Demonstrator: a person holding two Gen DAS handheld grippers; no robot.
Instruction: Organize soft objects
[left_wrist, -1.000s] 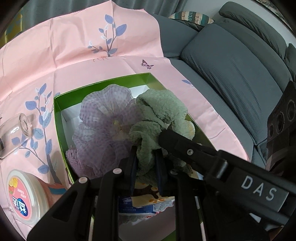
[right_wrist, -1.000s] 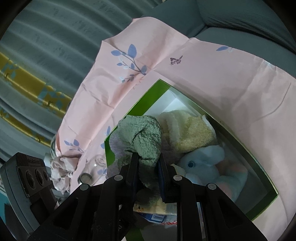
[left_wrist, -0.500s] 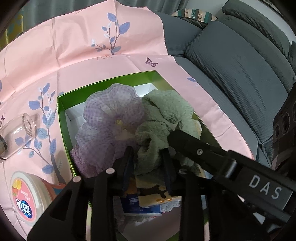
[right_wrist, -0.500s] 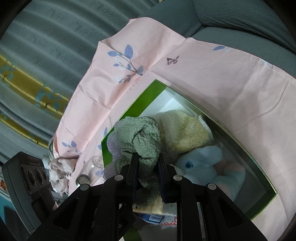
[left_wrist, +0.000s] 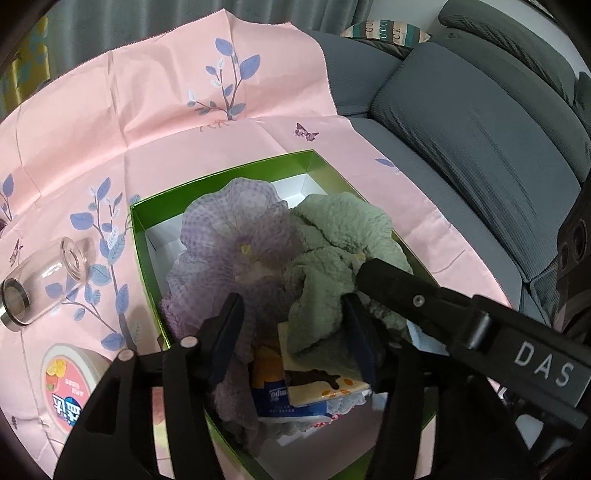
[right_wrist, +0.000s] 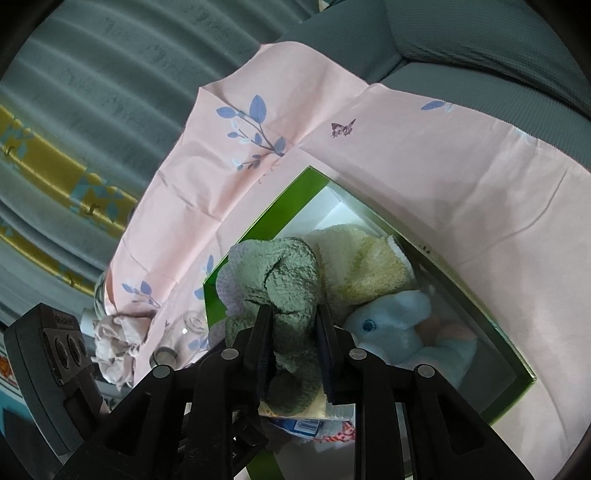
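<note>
A green box (left_wrist: 221, 179) lies on the pink printed cloth (left_wrist: 147, 110), packed with soft things. Inside are a purple mesh flower cloth (left_wrist: 236, 236), a green towel (left_wrist: 340, 236), a yellow towel (right_wrist: 354, 258) and a blue plush toy (right_wrist: 391, 325). My left gripper (left_wrist: 291, 306) hangs over the box's near end. Its jaws are opening, and a fold of the green towel sits loose between them. My right gripper (right_wrist: 293, 310) still pinches the green towel (right_wrist: 280, 269), though its jaws are starting to open. Its finger (left_wrist: 402, 288) crosses the left wrist view.
A tissue pack (left_wrist: 284, 398) sits at the box's near end. A glass jar (left_wrist: 44, 273) lies on its side and a round tub (left_wrist: 70, 384) stands left of the box. Grey sofa cushions (left_wrist: 480, 147) rise on the right. A crumpled cloth (right_wrist: 114, 339) lies beside a curtain (right_wrist: 92, 110).
My left jaws were shut on the green towel and have spread wide, letting the fold go. The right jaws have widened slightly around the towel. Neither hand has shifted.
</note>
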